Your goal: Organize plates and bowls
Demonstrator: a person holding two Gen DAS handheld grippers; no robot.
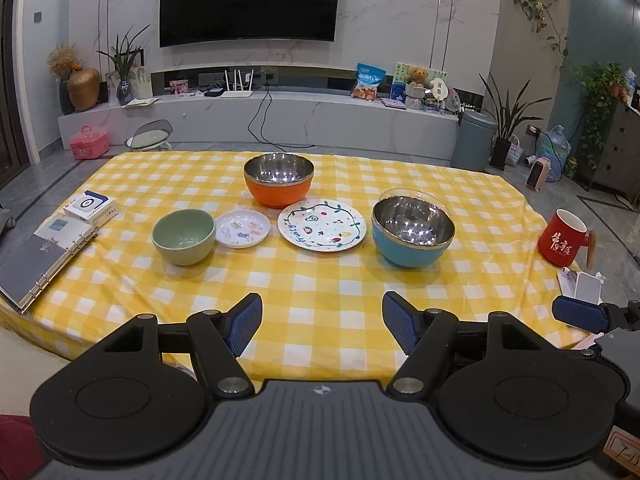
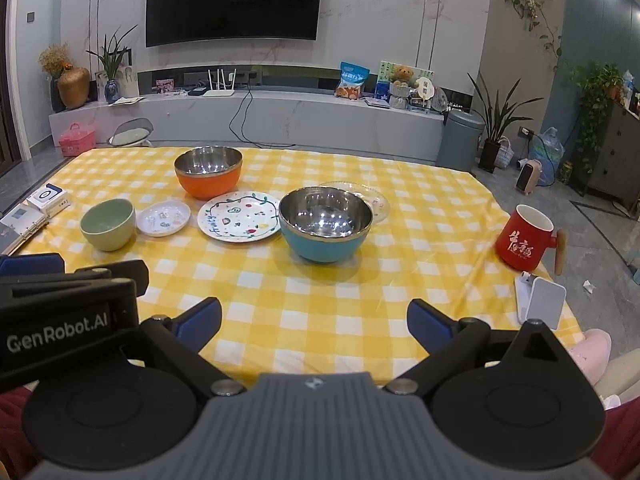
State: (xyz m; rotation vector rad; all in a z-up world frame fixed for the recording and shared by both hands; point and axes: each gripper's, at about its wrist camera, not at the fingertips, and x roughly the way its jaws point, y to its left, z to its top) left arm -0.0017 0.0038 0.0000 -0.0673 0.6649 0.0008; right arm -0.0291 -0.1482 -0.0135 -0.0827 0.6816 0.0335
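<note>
We are reading the dishes as a loose row across the middle of the desk (image 1: 120, 288), which is covered with a yellow-and-white checked cloth. From left to right the row is holding a pale green ceramic bowl (image 1: 183, 236), a small white saucer with printed motifs (image 1: 242, 229), a larger white plate with a painted vine border (image 1: 322, 225) and a blue bowl with a steel lining (image 1: 413, 231). An orange bowl with a steel lining (image 1: 279, 179) is standing behind the gap between saucer and plate. A clear glass plate (image 2: 370, 198) is lying behind the blue bowl, touching or nearly touching it; we cannot tell which.

All dishes are lying ahead of both tools, well apart from the fingertips. The left tool (image 1: 322, 322) is pointing at the painted plate, with the green bowl and saucer on its left. The right tool (image 2: 316, 322) is facing the blue bowl, so we are judging the right hand nearer to it and the glass plate. Both tools are standing released, jaws wide, nothing between them.
</note>
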